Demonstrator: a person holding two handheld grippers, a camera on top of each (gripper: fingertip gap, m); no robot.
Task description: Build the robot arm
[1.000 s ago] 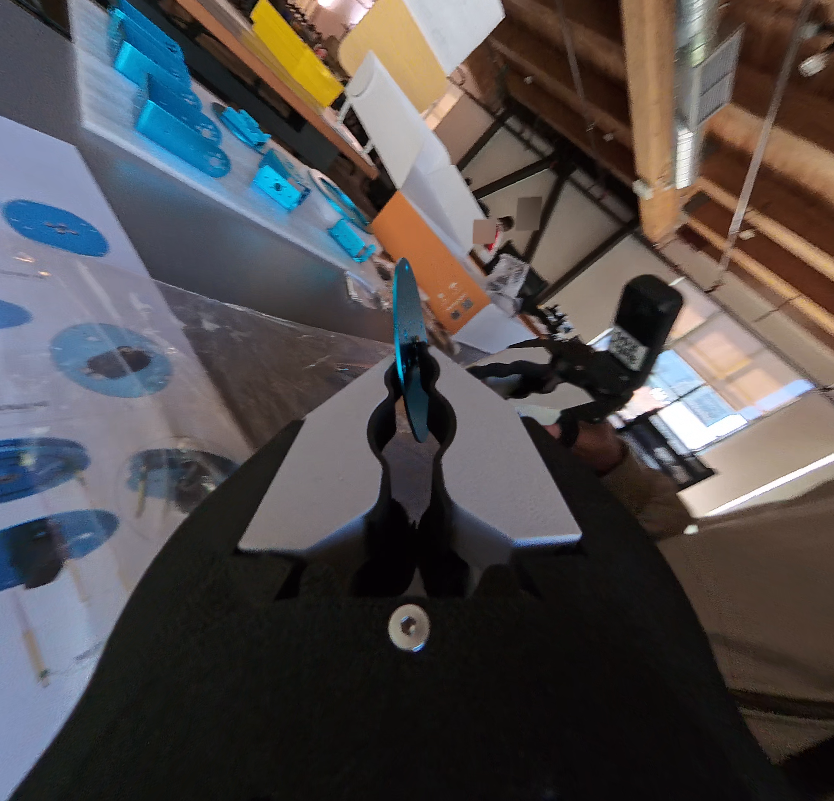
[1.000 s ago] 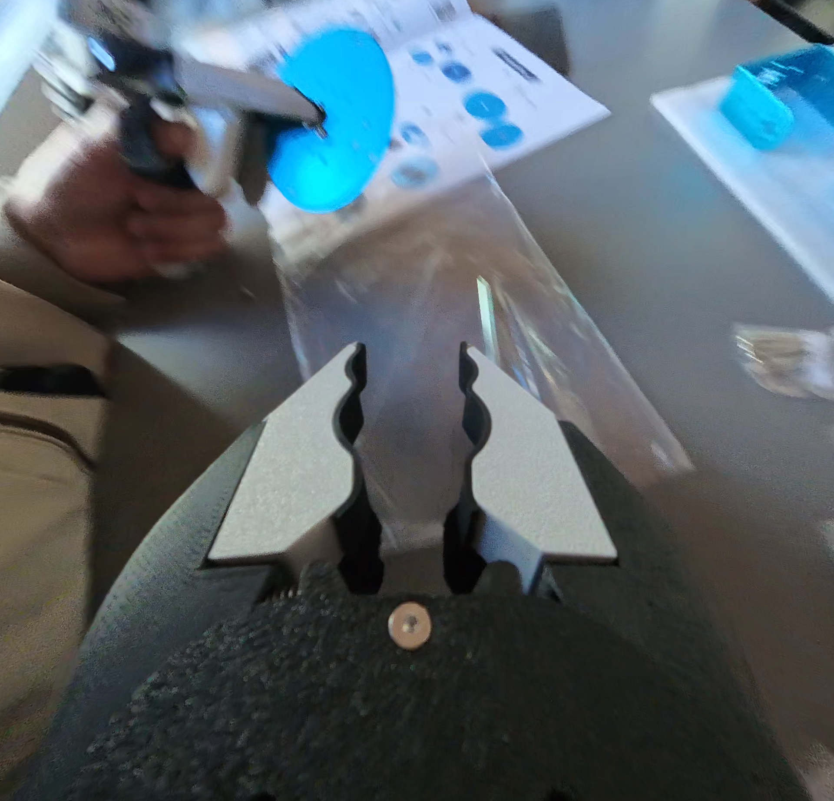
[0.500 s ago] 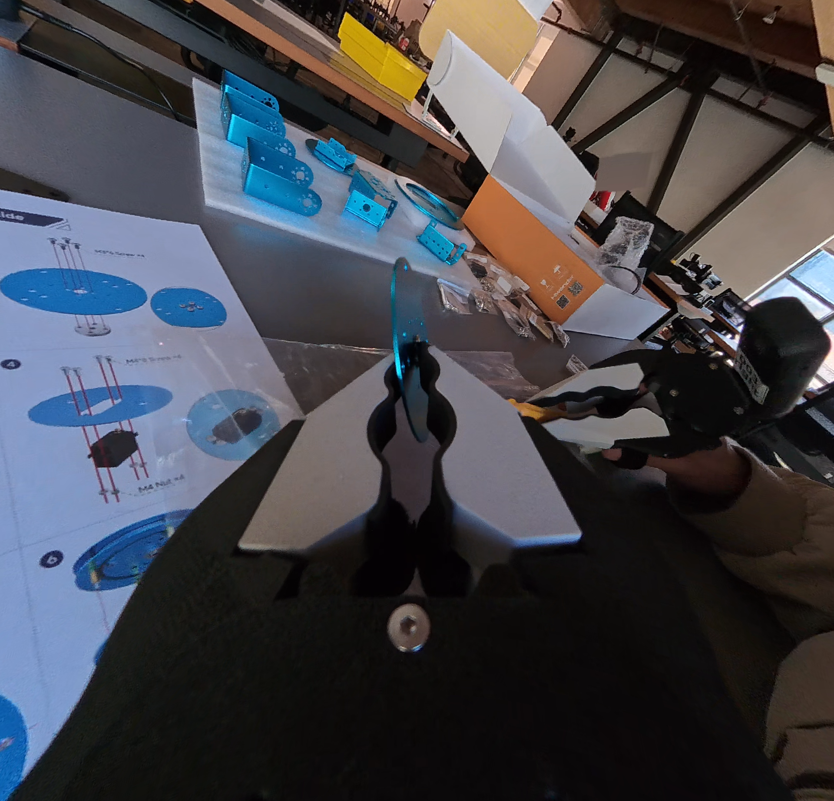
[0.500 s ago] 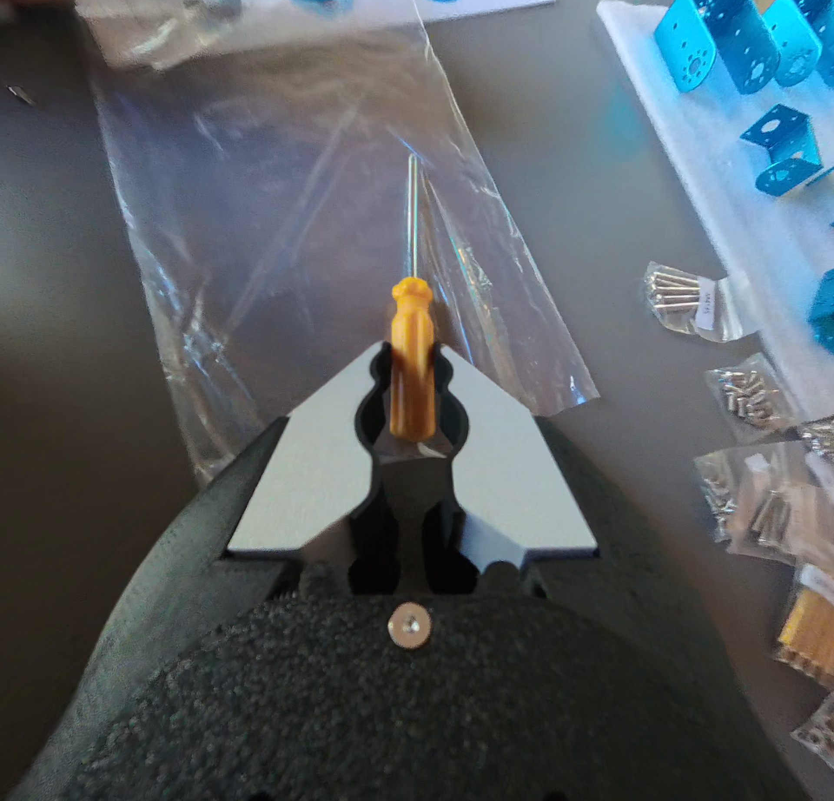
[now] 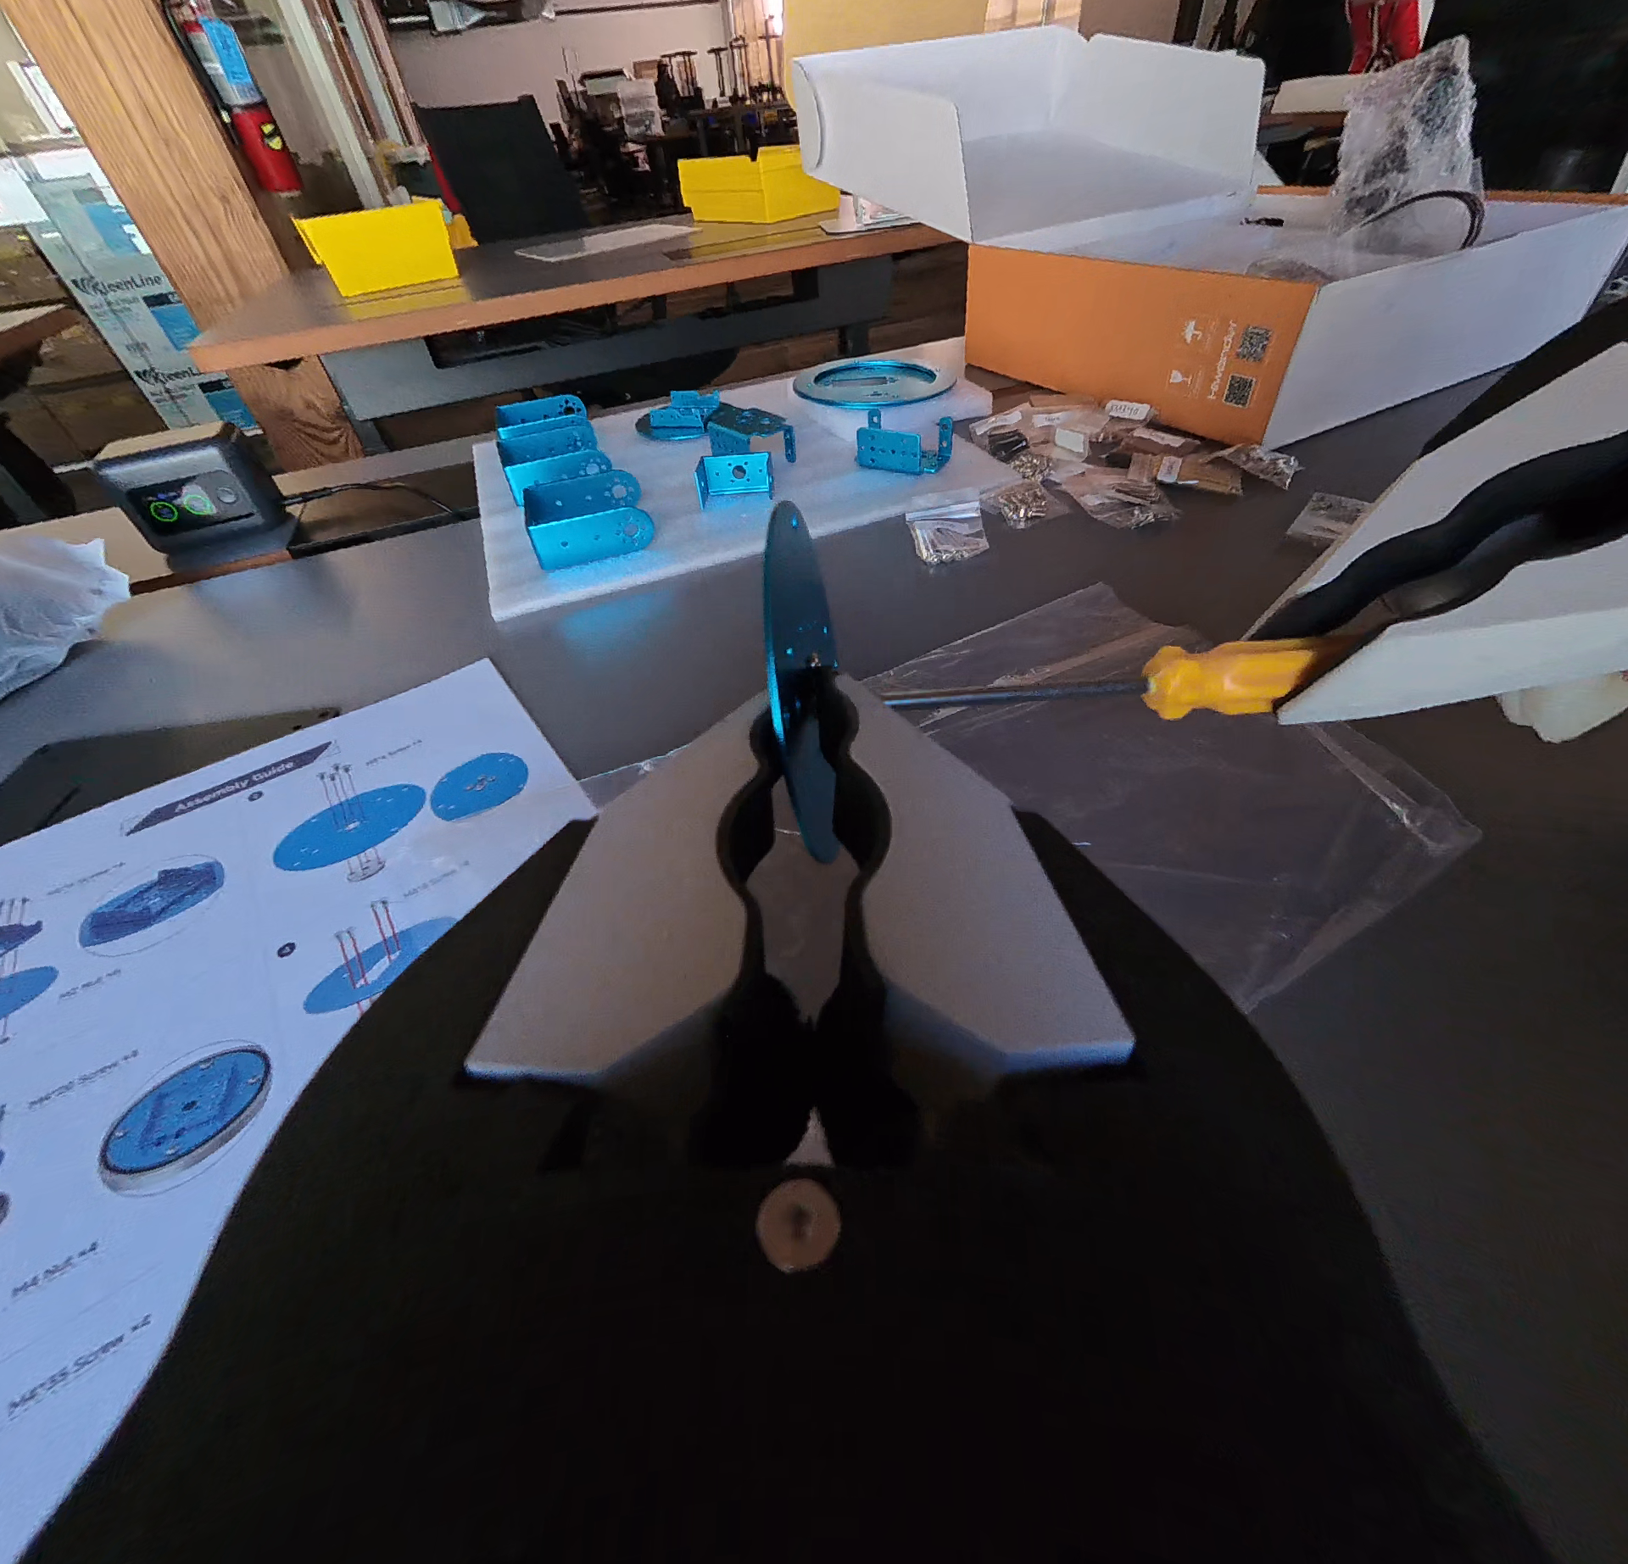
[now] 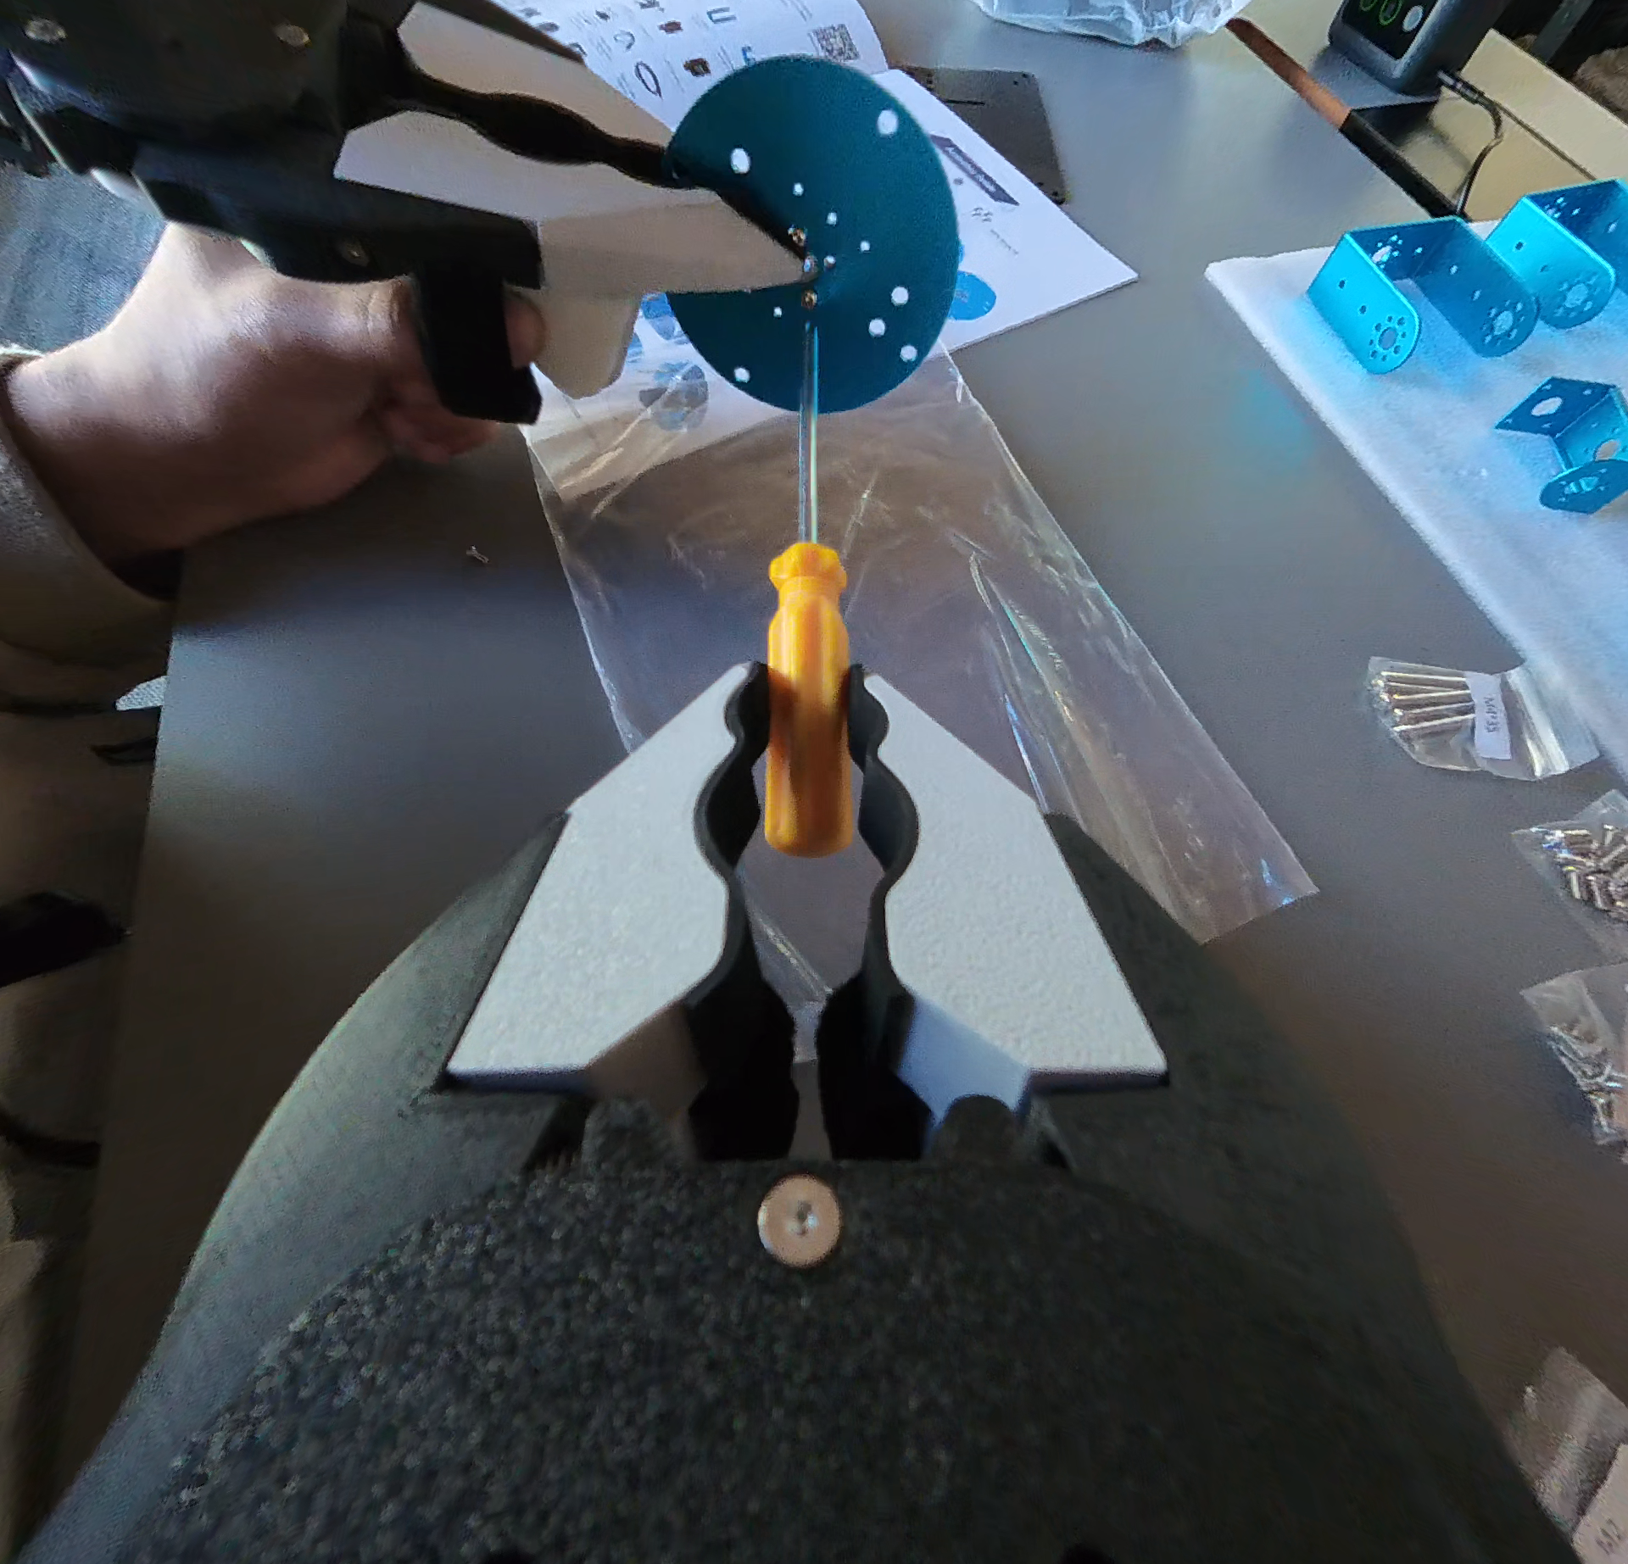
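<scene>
The left tongs (image 5: 806, 729) are gripping a blue disc (image 5: 797, 632) on edge, clamped together on its lower rim, and they are now sitting level over the surface (image 5: 352, 623) where a second ago they were tilting toward the ceiling. The right tongs (image 6: 806, 685), which were standing apart and empty then, are now clamping an orange screwdriver (image 6: 806, 711) by the handle and pointing its shaft ahead at the disc. From the left, the shaft is coming in sideways just right of the tongs, its tip hiding behind the disc. The right view alone is showing the disc's face with its holes, the tip meeting a small screw (image 6: 809, 296) near the centre, and a hand (image 6: 220, 412) holding the left tool.
</scene>
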